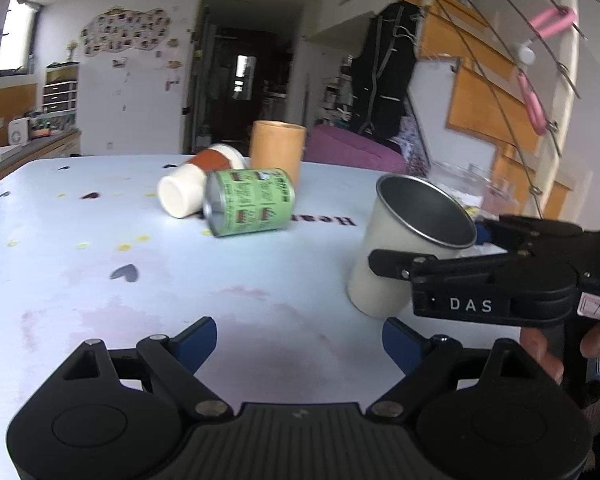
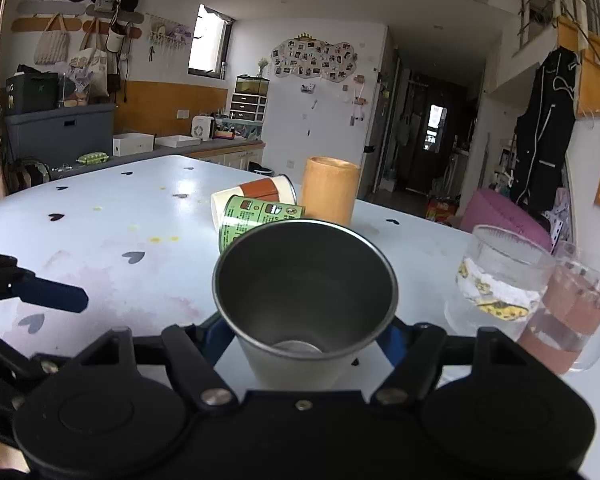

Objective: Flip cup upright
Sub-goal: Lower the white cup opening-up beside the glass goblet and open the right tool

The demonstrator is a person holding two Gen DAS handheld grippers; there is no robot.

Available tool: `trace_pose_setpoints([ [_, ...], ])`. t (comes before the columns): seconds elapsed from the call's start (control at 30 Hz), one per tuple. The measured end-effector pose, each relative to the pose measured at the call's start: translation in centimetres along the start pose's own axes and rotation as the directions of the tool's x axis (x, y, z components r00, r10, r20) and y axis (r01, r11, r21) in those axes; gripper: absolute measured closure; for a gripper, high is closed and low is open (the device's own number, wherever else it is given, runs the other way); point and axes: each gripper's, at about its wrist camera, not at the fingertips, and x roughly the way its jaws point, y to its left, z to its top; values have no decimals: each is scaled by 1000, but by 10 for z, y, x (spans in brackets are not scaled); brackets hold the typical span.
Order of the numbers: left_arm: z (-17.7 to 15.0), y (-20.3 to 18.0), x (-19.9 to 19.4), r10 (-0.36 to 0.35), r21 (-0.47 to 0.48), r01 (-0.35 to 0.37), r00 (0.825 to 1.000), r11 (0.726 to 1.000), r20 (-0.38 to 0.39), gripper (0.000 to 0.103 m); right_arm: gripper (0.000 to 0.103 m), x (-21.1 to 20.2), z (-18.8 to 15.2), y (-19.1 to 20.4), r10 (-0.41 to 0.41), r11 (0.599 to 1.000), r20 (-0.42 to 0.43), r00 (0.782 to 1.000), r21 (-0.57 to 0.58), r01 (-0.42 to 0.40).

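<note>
Risk: my right gripper [image 2: 306, 334] clamps the steel cup [image 2: 305, 300] while it leans; released now, it could topple; my left gripper [image 1: 298, 346] gapes, holding 0 items.

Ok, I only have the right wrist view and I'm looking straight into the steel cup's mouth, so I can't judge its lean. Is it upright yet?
Observer: Not yet. In the left wrist view the steel cup leans, its mouth tipped toward the right gripper, which clamps its wall below the rim.
Operator: Is its base down on the table?
Observer: The base's lower edge is right at the table, but I cannot tell whether it touches.
Operator: And the left gripper? I see only one fingertip.
Observer: The left gripper is open and empty, short of the cup.
</note>
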Motion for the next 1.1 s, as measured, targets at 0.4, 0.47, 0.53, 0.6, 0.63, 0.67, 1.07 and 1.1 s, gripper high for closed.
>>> trace_pose_setpoints([
  [0.4, 1, 14, -3, 30, -36, -30, 1000, 999, 7, 12, 36, 20, -9, 3, 6, 999, -69, 998, 40, -3],
  [0.47, 2, 14, -4, 31, -36, -31, 999, 999, 10, 12, 36, 25, -6, 1, 4, 999, -70, 998, 40, -1],
  [0.53, 1, 13, -3, 33, -36, -33, 999, 999, 11, 12, 36, 33, -5, -4, -16, 999, -68, 998, 50, 19],
  [0.6, 1, 12, -4, 35, -35, -34, 999, 999, 12, 12, 36, 41, -5, -12, -39, 997, -72, 997, 67, 44],
  [0.63, 2, 12, -4, 34, -33, -34, 999, 999, 12, 12, 36, 45, -5, -16, -51, 995, -76, 996, 76, 57],
  [0.67, 2, 11, -4, 34, -31, -34, 999, 999, 12, 12, 37, 49, -4, -20, -60, 994, -79, 995, 84, 66],
  [1.07, 6, 9, -4, 39, -27, -39, 999, 999, 20, 12, 35, 80, 0, -38, -125, 987, -127, 984, 89, 137],
  [1.1, 7, 8, -4, 40, -27, -40, 999, 999, 23, 10, 27, 77, 0, -37, -127, 986, -126, 984, 90, 138],
])
